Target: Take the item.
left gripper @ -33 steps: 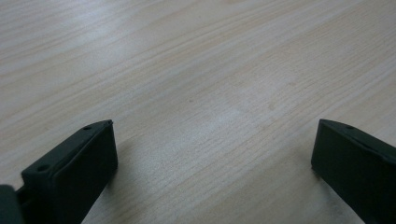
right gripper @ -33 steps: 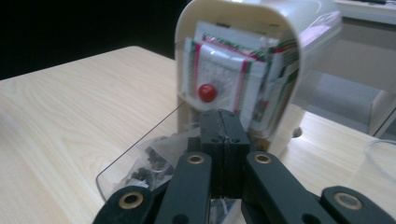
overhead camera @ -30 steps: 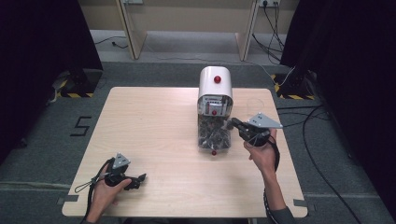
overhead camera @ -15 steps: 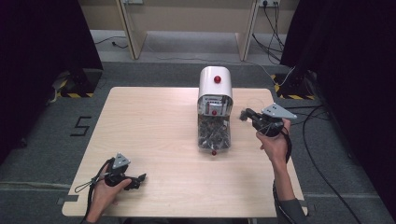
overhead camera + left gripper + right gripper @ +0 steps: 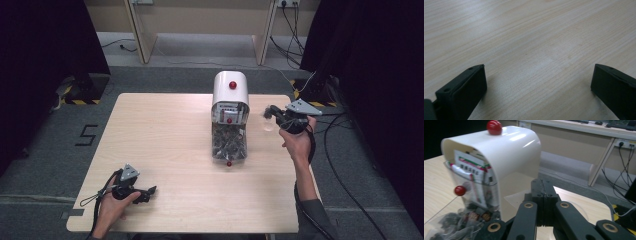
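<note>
Pinch on a thin clear piece: carry it off cleanly

Beside the white dispenser (image 5: pixel 230 90), our right gripper (image 5: pixel 270 111) hangs above the counter (image 5: pixel 160 130), its fingers clenched on what looks like a clear plastic piece (image 5: pixel 268 124) dangling at their tips. We judge the grip slight, so we move slowly, hold the pinch firm, and steer wide of the dispenser's open clear tray (image 5: pixel 229 145) of dark packets. Our left gripper (image 5: pixel 150 190) rests on the counter, fingers released and holding nothing.

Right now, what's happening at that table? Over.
Left gripper open, low over the table. Right gripper shut, raised beside the white dispenser; something clear at its tips, can't tell what. Dark packets at the dispenser's front. Path clear.
</note>
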Tool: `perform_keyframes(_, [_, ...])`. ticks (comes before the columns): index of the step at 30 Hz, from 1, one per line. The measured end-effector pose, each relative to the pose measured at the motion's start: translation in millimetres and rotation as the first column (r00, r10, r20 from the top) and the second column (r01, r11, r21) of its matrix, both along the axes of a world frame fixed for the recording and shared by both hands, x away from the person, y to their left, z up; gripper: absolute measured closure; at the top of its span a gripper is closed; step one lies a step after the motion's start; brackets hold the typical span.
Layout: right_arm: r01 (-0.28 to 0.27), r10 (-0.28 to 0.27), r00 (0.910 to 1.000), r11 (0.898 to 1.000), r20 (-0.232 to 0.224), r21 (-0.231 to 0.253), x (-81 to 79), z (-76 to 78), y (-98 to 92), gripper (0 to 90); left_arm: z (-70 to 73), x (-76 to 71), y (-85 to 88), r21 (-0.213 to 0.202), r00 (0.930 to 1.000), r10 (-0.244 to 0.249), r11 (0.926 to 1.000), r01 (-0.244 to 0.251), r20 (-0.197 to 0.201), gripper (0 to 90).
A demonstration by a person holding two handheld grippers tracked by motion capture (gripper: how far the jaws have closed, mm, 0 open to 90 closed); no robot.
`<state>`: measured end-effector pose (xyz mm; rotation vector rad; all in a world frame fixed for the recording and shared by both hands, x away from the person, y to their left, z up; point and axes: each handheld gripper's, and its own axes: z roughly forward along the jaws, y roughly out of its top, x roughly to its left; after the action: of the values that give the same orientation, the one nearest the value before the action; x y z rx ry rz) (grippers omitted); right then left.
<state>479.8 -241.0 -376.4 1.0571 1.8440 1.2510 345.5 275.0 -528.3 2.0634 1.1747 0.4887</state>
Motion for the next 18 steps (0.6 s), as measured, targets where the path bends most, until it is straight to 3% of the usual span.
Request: perform_keyframes(18, [0.103, -0.103, 0.9944, 0.995, -0.025, -0.013, 34.7, -2.4, -19.4, 90.0, 0.2, -0.1, 0.1, 0.001, 1.0, -0.001, 1.0, 0.001, -0.002, 0.0])
